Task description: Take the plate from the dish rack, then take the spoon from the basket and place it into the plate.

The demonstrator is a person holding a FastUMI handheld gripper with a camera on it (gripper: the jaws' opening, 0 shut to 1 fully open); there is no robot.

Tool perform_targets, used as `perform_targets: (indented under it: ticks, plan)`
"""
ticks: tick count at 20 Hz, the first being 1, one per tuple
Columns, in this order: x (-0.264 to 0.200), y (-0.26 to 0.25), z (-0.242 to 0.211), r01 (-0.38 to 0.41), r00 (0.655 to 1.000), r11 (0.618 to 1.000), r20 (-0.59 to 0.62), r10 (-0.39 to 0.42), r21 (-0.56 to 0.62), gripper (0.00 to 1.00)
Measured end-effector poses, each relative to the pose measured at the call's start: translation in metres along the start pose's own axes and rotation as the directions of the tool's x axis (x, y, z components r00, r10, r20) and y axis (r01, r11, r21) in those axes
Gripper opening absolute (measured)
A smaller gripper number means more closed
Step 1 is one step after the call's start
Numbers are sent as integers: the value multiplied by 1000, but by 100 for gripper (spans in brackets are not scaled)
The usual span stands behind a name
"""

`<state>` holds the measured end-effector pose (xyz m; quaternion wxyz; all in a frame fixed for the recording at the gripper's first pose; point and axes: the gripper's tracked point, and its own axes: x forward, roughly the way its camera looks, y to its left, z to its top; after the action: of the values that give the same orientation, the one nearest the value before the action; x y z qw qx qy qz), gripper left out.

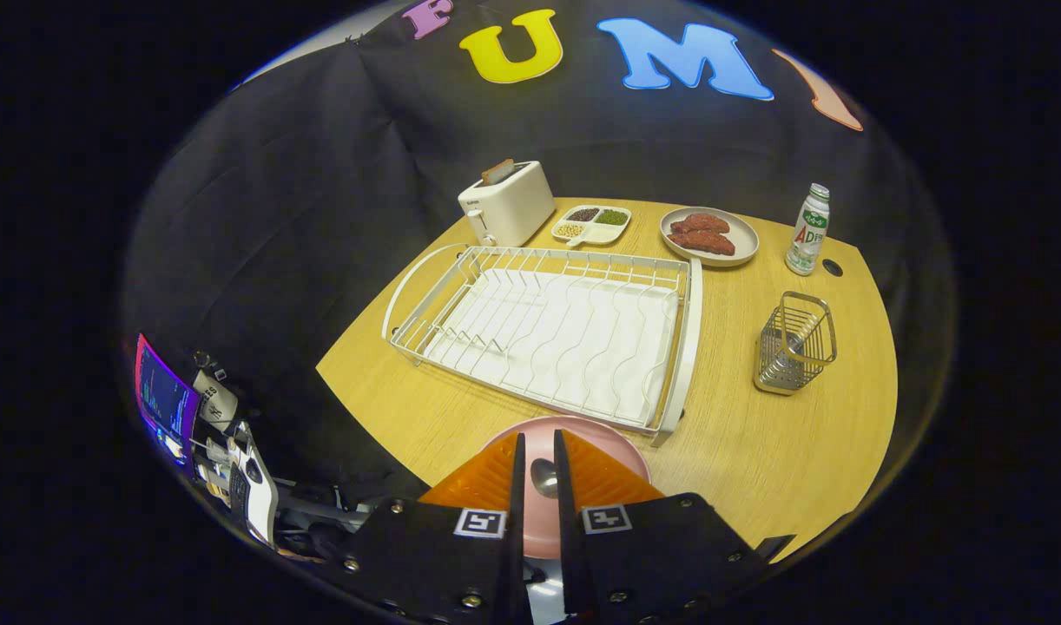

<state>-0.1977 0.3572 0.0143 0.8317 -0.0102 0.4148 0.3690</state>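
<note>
Here the hand-held gripper (537,447) pinches the spoon (544,476) over the pink plate (617,444); dish rack (548,334) bare

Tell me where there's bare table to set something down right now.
Bare wood lies between the dish rack and the wire basket, and nearer, from the basket to the pink plate. The far edge is crowded: toaster, divided dish, food plate, bottle. The hand-held gripper holds the spoon over the pink plate.
</note>
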Motion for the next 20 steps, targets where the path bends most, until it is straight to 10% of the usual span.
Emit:
perform_targets:
  ticks: [6, 12, 20]
  plan:
    - [-51, -27, 72, 113, 950, 994, 295, -106, -8, 18]
    - [-139, -70, 161, 242, 751, 969, 624, -219, 48, 18]
    - [-207, -126, 208, 307, 565, 939, 765, -309, 152, 17]
